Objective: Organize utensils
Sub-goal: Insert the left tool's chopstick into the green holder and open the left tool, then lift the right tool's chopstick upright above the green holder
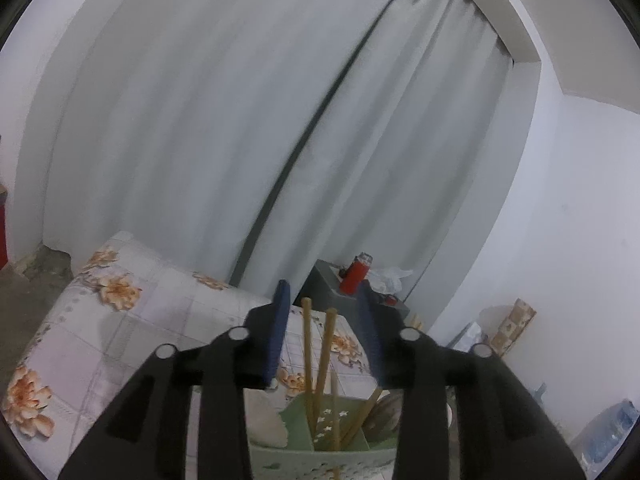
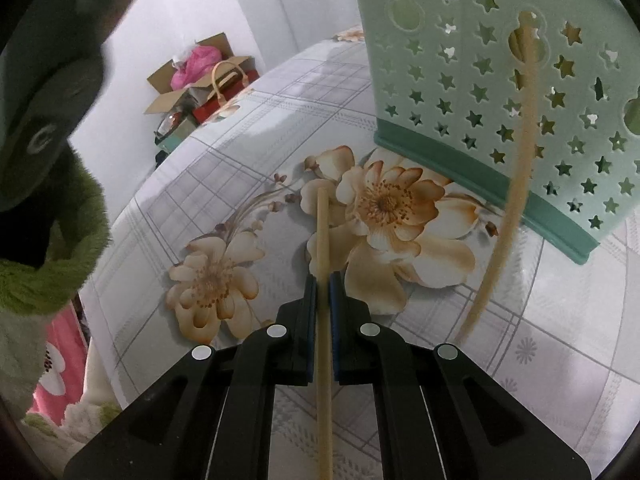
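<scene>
Mint-green utensil basket (image 2: 500,92) pierced with star cut-outs, darker teal base band; bench cloth (image 2: 248,152) pale grey plaid with peach flowers; tan chopsticks (image 1: 318,364); red lighter (image 1: 354,276).

Four wooden chopsticks (image 1: 308,360) stand in one green holder (image 1: 320,456). By the right wrist view, two chopsticks (image 2: 323,280) lie outside it. One red bottle (image 1: 354,276) stands behind.

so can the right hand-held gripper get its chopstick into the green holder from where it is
Probably yes. The right hand-held gripper is shut on a chopstick, and the green holder stands just ahead to its right; only bare tablecloth lies between. It would need lifting over the rim.
</scene>
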A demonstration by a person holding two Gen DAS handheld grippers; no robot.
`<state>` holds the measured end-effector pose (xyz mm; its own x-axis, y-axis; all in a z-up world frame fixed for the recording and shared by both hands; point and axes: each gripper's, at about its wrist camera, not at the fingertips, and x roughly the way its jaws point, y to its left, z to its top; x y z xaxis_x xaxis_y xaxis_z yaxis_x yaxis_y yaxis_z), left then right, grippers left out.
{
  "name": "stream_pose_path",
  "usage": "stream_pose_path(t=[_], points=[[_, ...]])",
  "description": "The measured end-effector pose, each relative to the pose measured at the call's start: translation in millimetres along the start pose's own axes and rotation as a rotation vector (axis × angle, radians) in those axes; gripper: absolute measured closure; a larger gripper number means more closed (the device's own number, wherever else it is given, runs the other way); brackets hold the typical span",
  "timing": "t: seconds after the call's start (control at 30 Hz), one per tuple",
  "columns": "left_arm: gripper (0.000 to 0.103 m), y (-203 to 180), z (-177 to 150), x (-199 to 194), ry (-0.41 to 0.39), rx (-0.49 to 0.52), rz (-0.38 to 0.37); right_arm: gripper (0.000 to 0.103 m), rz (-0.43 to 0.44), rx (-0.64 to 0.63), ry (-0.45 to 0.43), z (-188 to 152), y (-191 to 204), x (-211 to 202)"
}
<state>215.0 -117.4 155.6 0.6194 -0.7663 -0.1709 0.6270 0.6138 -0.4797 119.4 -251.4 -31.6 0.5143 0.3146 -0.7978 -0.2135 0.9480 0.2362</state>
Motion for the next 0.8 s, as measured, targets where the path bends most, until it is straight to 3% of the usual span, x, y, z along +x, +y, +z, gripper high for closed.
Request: stream_pose_path(t=[0.1,0.27,0.5,0.63,0.8], points=[[0.061,8,4,-24,-0.009,-0.006,0.032,0.099,-0.007,0.0,0.006,1,1,0],[0.06,27,0,-69,-0.025,-0.01,0.124,0.098,-0.022,-0.017,0.016,6,6,4],[0.058,64,-30,-123,0.004,-0.071,0.27,0.095,-0.036,-0.022,0.032,11,12,9],[0.058,84,-52,-140,0.034,-0.143,0.313,0.078,-0.044,-0.028,0.052,7,17,6],[0.058,88,-75,-141,0.081,-0.149,0.334,0.074,-0.064,-0.045,0.058,0,19,-8]])
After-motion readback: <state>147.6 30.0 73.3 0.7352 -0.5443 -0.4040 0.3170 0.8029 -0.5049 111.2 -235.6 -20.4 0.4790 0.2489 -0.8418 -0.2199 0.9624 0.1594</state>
